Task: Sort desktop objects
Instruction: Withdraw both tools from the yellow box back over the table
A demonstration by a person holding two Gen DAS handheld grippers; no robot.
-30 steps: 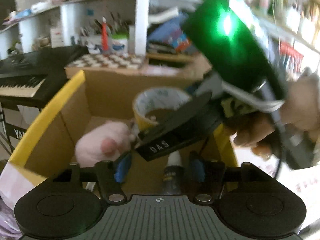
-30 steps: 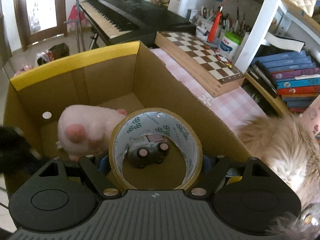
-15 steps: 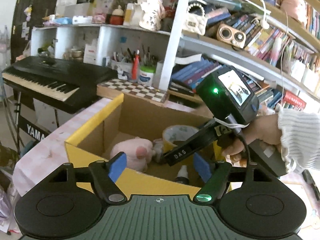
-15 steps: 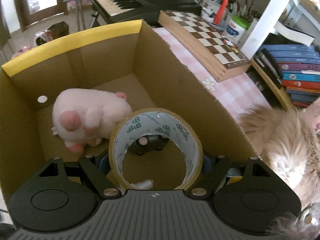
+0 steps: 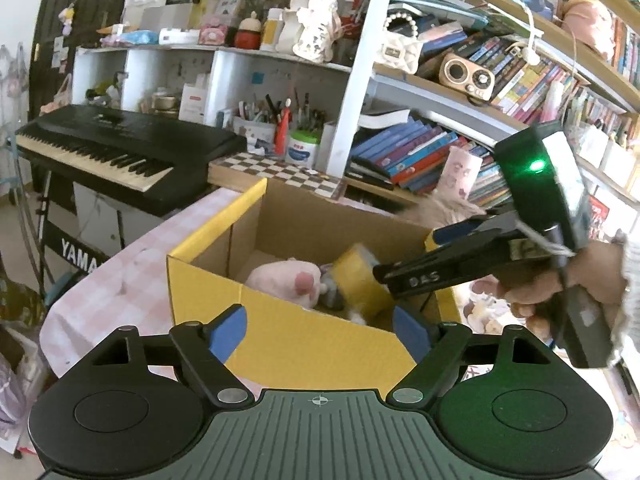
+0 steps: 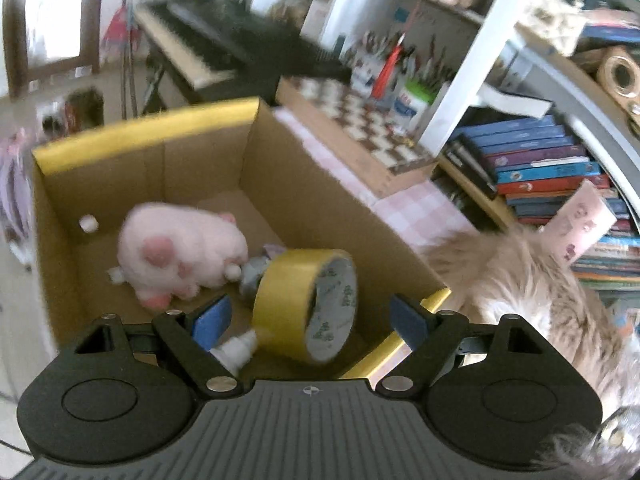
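Pink checked cloth covers the desk where an open cardboard box with yellow outer sides stands. Nearest in the left wrist view, the left gripper hovers just outside the box's near wall, its blue pads spread and opening further, with nothing between them. Past that wall, inside the box, lie a pink plush toy and a roll of yellow tape, while the right gripper, held in a hand, reaches over the box from the right.

From the right wrist view, the right gripper's pads are also parting, and the tape roll stands on edge on the box floor in front of them, free of both pads. A small white-capped bottle lies just beside the tape at the near edge. A small grey toy sits between the tape and the plush toy, touching both as far as the blur allows.

Beyond the box sit a furry beige thing, a chessboard, a black keyboard, and crowded bookshelves.
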